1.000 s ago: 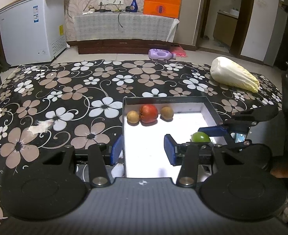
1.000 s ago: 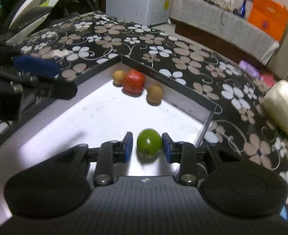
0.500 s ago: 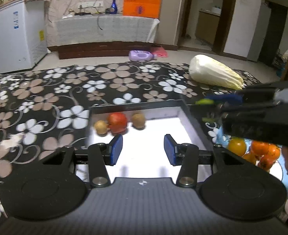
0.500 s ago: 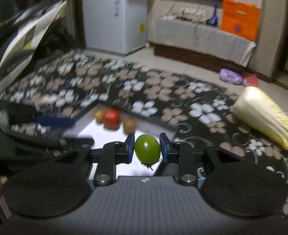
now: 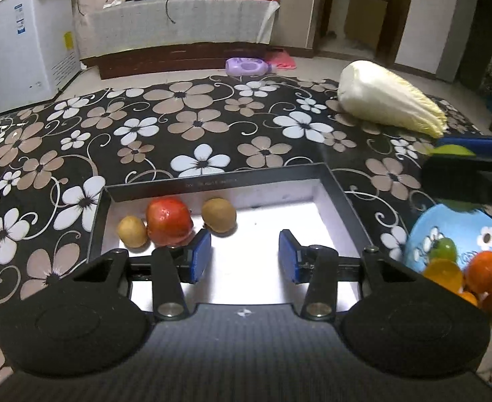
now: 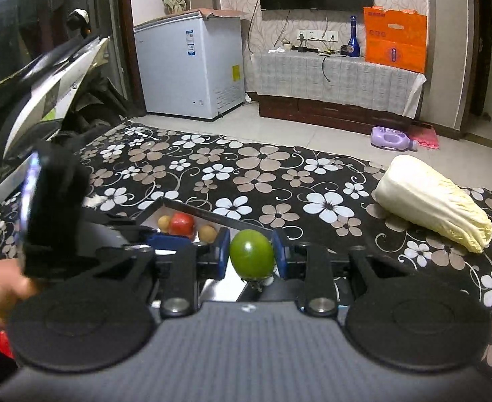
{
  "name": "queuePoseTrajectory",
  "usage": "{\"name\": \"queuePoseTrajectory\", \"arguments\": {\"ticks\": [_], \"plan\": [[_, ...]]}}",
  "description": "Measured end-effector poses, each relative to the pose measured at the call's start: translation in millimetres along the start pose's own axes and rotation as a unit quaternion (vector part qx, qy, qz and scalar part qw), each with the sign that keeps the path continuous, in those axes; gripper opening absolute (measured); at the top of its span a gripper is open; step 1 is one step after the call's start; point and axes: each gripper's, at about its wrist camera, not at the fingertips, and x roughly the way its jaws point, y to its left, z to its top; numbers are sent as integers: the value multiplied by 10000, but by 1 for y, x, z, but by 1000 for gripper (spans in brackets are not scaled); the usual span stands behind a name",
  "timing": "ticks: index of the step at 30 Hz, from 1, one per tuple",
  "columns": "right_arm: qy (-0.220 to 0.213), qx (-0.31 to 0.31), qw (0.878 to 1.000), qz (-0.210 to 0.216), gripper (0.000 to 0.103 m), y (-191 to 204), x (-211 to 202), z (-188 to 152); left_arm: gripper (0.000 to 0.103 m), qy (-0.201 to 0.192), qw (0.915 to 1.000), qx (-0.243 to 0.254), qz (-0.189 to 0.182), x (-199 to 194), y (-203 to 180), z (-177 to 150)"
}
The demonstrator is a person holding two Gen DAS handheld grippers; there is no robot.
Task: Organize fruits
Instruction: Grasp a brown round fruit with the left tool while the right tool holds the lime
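My right gripper (image 6: 252, 257) is shut on a green fruit (image 6: 252, 258) and holds it in the air; in the left wrist view it hangs above the blue plate (image 5: 460, 231) at the right. The plate holds oranges (image 5: 483, 271) and a small green fruit (image 5: 445, 248). My left gripper (image 5: 244, 260) is open and empty over the white tray (image 5: 333, 184). At the tray's far left lie a red fruit (image 5: 168, 221) and two brown fruits (image 5: 218, 215), (image 5: 131, 231).
A napa cabbage (image 5: 386, 102) lies on the flowered tablecloth at the far right. Beyond the table stand a white freezer (image 6: 192, 67), a covered cabinet and a purple bottle (image 5: 246, 66) on the floor.
My right gripper closed on the green fruit in the tray, lifted it and carried it right, over the blue plate. My left gripper shifted right along the tray, staying open.
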Motion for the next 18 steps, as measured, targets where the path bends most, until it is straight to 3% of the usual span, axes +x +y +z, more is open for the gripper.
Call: {"name": "queuePoseTrajectory", "arguments": {"ticks": [10,13,14,17,18], "plan": [[0,-34,10000,90,31,1,-4,-1,51,-92,9992,102,364,18,0,6],[19,-57,9999,109,31,2,-3,-2,51,-130,9995,9,304,20,4,7],[23,-70,9999,122,31,2,-3,-2,48,-167,9993,36,331,21,2,7],[45,-101,9998,143,31,4,-2,-2,28,-245,9991,68,325,22,0,7],[56,-110,9998,146,31,5,-2,-2,28,-239,9991,57,342,22,-1,7]]}}
